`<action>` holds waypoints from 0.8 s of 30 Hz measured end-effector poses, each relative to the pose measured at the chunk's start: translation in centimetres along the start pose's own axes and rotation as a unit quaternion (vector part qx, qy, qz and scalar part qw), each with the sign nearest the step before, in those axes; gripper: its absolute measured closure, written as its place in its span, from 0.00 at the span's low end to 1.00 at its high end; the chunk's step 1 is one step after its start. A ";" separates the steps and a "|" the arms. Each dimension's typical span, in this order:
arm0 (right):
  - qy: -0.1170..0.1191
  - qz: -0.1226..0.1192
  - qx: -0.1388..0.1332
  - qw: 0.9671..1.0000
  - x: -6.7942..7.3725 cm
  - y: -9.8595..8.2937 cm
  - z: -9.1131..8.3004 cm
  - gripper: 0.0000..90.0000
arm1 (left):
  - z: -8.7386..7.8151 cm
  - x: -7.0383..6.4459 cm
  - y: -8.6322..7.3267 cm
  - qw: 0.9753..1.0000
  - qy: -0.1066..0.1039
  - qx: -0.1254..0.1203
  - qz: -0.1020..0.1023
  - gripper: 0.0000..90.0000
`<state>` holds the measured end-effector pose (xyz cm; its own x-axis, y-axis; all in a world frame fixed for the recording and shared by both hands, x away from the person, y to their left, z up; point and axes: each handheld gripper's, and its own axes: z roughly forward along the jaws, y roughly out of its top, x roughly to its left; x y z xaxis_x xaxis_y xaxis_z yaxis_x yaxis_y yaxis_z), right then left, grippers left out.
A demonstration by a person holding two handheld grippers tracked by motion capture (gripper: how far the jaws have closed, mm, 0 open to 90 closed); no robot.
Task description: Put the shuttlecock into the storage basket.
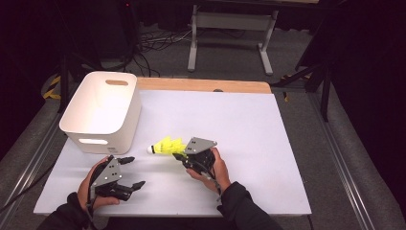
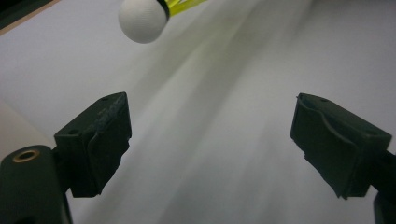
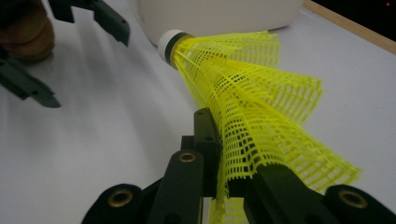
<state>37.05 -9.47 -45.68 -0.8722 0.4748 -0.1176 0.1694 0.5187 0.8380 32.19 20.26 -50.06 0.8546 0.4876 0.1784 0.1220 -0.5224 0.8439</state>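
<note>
The right gripper [image 1: 181, 154] has its jaws pinched on the yellow mesh skirt of a shuttlecock [image 1: 165, 145] — in the right gripper view the skirt [image 3: 261, 107] is squeezed flat between the two black jaws and fans out ahead of them, ending in the white cork tip [image 3: 169, 45] with its dark band, which points away from the jaws toward the white bin [image 3: 210, 16] beyond. From the high view the shuttlecock extends out from the jaw tips with its tip just beside the near corner of the bin [image 1: 103, 111]; whether it rests on the white table [image 1: 268, 143] or is held slightly above it I cannot tell. The left gripper [image 1: 129, 172] sits nearer the person's edge of the table, its jaws spread wide apart with nothing between them. In the left gripper view the table surface runs between the two open jaws, and the shuttlecock's white tip [image 2: 142, 18] sits ahead of them, slightly toward the left jaw — well apart from both. The left gripper also appears in the right gripper view, beyond and to the left of the pinching jaws [image 3: 74, 51].
</note>
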 end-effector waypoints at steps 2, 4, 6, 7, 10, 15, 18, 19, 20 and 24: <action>0.006 -0.011 0.002 1.000 0.6 -0.1 -0.7 0.97 | 0.7 -0.1 0.6 1.000 0.005 0.006 0.007 0.17; 0.009 -0.014 0.004 1.000 0.8 -0.1 -0.9 0.97 | 1.1 -0.2 0.8 1.000 0.001 0.006 0.006 0.17; 0.015 -0.029 0.014 0.999 1.4 -0.2 -1.3 0.97 | 1.9 -0.2 1.7 1.000 -0.004 0.004 0.012 0.17; 0.016 -0.033 0.017 0.999 1.6 -0.2 -1.4 0.97 | 2.1 -0.2 2.0 1.000 -0.008 0.003 0.015 0.18; 0.015 -0.050 0.026 0.998 2.0 -0.2 -1.7 0.97 | 2.9 -0.2 2.7 1.000 -0.015 0.005 0.021 0.23; 0.016 -0.081 0.046 0.996 2.6 0.0 -1.8 0.97 | 4.2 -0.3 3.6 0.999 -0.031 0.015 0.026 0.36; 0.014 -0.092 0.053 0.994 2.8 0.2 -1.9 0.96 | 4.8 -0.2 3.9 0.999 -0.038 0.024 0.026 0.42; 0.007 -0.112 0.067 0.991 3.0 0.3 -1.8 0.96 | 5.2 -0.2 4.1 0.998 -0.043 0.028 0.030 0.48; 0.008 -0.116 0.072 0.991 3.1 0.4 -1.8 0.96 | 5.3 -0.2 4.1 0.998 -0.042 0.030 0.032 0.49; 0.014 -0.133 0.088 0.987 3.6 0.6 -1.6 0.94 | 6.0 -0.3 4.6 0.997 -0.060 0.039 0.034 0.55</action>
<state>33.32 -8.57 -44.73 -0.9081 0.2877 -0.3042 0.0080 0.7384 0.6743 35.54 13.54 -49.29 0.9156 0.3651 0.1686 0.0969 -0.6072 0.7886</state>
